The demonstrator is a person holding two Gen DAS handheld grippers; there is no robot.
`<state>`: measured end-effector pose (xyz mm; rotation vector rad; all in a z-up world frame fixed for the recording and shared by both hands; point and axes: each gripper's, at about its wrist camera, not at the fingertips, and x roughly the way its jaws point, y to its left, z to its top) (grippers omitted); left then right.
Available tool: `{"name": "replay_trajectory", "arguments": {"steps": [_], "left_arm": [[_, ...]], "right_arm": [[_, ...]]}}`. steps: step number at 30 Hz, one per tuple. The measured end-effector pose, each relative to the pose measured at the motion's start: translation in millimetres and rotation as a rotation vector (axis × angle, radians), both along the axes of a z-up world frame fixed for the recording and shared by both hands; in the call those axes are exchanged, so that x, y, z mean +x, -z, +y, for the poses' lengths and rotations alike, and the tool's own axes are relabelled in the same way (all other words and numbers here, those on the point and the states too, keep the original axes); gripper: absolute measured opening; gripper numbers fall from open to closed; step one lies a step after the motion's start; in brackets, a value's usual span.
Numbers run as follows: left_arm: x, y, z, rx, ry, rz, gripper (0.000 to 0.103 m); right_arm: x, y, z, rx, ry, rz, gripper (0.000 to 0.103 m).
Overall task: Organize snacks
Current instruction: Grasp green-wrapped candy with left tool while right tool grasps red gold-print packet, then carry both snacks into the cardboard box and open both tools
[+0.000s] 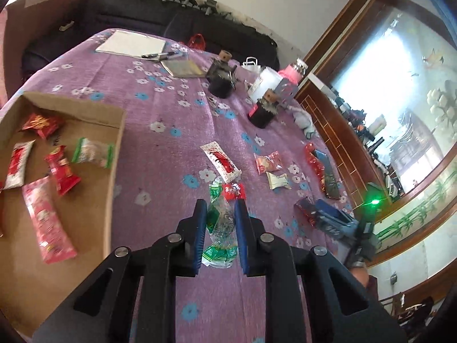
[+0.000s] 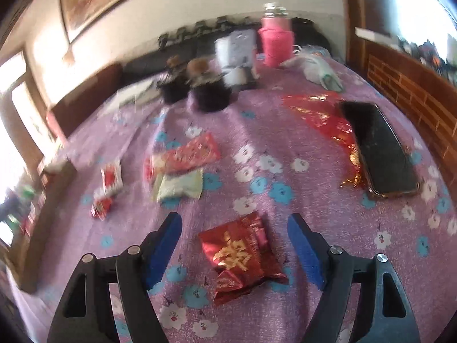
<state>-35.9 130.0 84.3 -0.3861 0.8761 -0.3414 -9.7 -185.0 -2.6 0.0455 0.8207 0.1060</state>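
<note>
From the left wrist view, bare purple flowered tabletop (image 1: pixel 160 154) lies open between the brown cardboard box wall (image 1: pixel 115 171) at 9 o'clock and scattered wrappers at 1 o'clock. Two black pots (image 1: pixel 220 83) block 12 o'clock. From the right wrist view, a black phone (image 2: pixel 380 148) bars 2 o'clock; cloth at 3 o'clock is free.

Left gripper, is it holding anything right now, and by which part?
Yes. The left gripper is shut on a clear green-printed snack packet, pinched across its middle, with both ends sticking out past the fingers.
</note>
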Motion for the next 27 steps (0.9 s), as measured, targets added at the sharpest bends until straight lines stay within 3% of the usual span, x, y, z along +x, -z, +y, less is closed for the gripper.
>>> {"name": "replay_trajectory", "arguments": {"steps": [1, 2, 5, 12, 17, 27], "left_arm": [[-5, -2, 5, -0.002, -0.009, -0.005, 0.017], [-11, -4, 14, -0.006, -0.022, -0.011, 0.017], [-25, -11, 40, -0.017, -0.061, -0.026, 0.017], [-55, -16, 107, 0.007, -0.186, -0.058, 0.017], [-71, -2, 148, 0.045, -0.282, -0.043, 0.017], [-72, 35, 183, 0.160, -0.371, 0.016, 0.017]], "right_arm": [[0, 1, 5, -0.030, -0.009, 0.006, 0.067], [0, 4, 12, -0.078, -0.010, 0.025, 0.050], [-7, 8, 17, -0.134, -0.003, 0.040, 0.045], [-31, -7, 7, -0.017, 0.025, 0.049, 0.041], [-46, -30, 32, 0.057, -0.038, 0.028, 0.041], [-58, -66, 198, 0.185, -0.390, 0.045, 0.040]]}}
